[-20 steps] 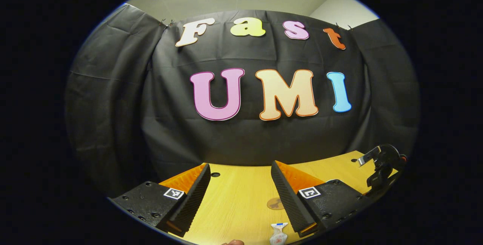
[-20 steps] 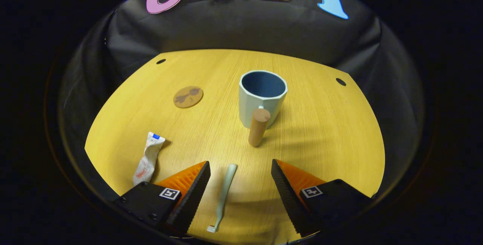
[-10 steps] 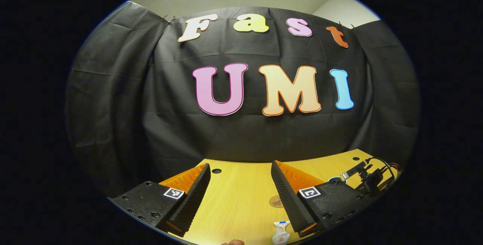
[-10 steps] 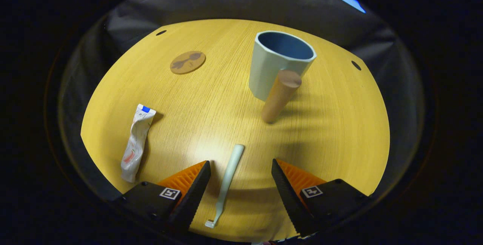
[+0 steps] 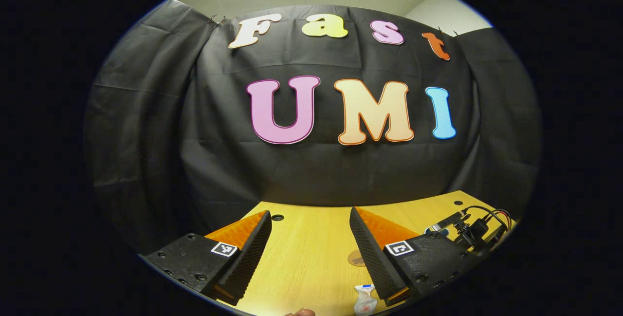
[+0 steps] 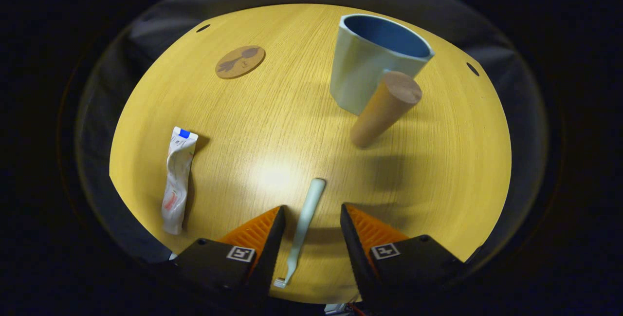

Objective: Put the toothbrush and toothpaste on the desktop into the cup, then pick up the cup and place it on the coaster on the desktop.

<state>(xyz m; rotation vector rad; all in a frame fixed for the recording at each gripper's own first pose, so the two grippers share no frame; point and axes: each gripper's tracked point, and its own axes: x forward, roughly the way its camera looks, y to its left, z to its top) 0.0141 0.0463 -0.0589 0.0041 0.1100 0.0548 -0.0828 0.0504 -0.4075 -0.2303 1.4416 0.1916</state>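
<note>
In the right gripper view the right gripper (image 6: 308,218) is tipped steeply down over the desktop (image 6: 272,126), its two fingers partly open with the toothbrush (image 6: 304,223) lying lengthwise in the gap between them; neither finger visibly touches it, so it holds nothing. The toothbrush's bristle end is nearest the camera, and its handle end reaches out past the fingertips toward the middle of the desk. Off to the left, well apart from the fingers, the crumpled toothpaste (image 6: 176,179) tube lies flat with its blue cap pointing away. Farther on and to the right stands the cup (image 6: 372,63), upright with its mouth open, its brown cylindrical handle (image 6: 384,109) on the side facing the gripper. The round coaster (image 6: 240,62) lies farthest back on the left, well apart from the cup. In the left gripper view the left gripper (image 5: 310,223) is held nearly level and aimed at the booth wall, its fingers spread wide and gripping nothing. Low between them sits the toothpaste (image 5: 364,300), with the coaster (image 5: 355,258) just beyond, beside the right-hand finger. The right gripper (image 5: 469,231) shows at the far right.
</note>
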